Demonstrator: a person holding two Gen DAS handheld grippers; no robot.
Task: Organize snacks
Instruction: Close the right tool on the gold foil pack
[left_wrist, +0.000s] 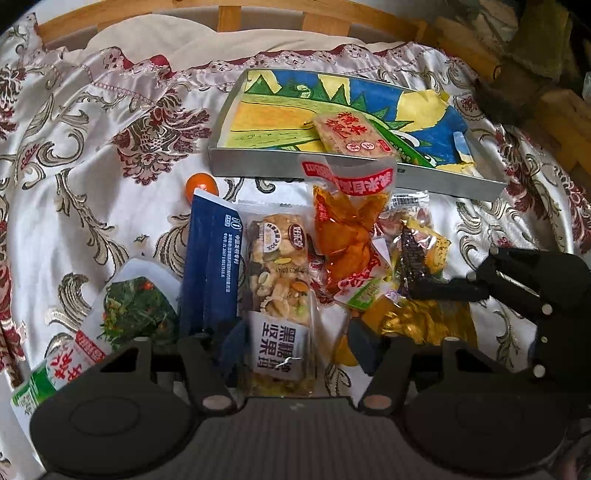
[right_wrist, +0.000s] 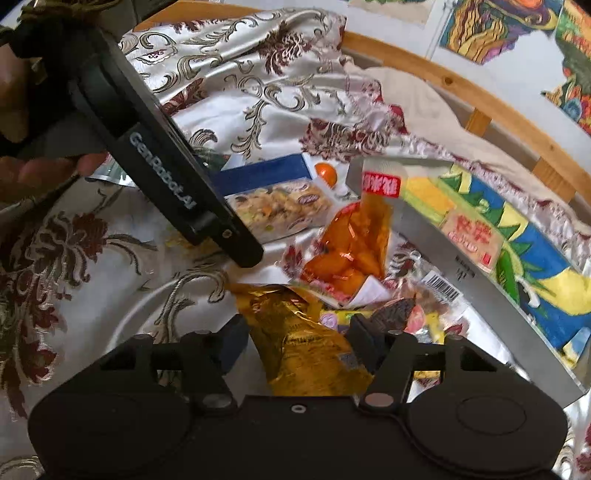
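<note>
On a patterned cloth lies a heap of snack packets in front of a grey tray (left_wrist: 258, 162) lined with a coloured drawing. A pink cracker packet (left_wrist: 351, 133) lies in the tray. My left gripper (left_wrist: 297, 339) is open around a nut bar (left_wrist: 277, 273): its left pad is at the bar's edge and its right pad stands apart. My right gripper (right_wrist: 299, 336) is open around a gold packet (right_wrist: 306, 339), with a thin gap at the left pad. An orange packet (right_wrist: 351, 251) leans against the tray wall (right_wrist: 424, 240).
A blue packet (left_wrist: 210, 266), a green-and-white packet (left_wrist: 122, 314) and a small orange fruit (left_wrist: 201, 186) lie left of the nut bar. Several small packets (left_wrist: 417, 236) are piled to its right. A wooden frame (right_wrist: 480, 110) edges the far side. A hand (right_wrist: 44, 166) holds the left gripper.
</note>
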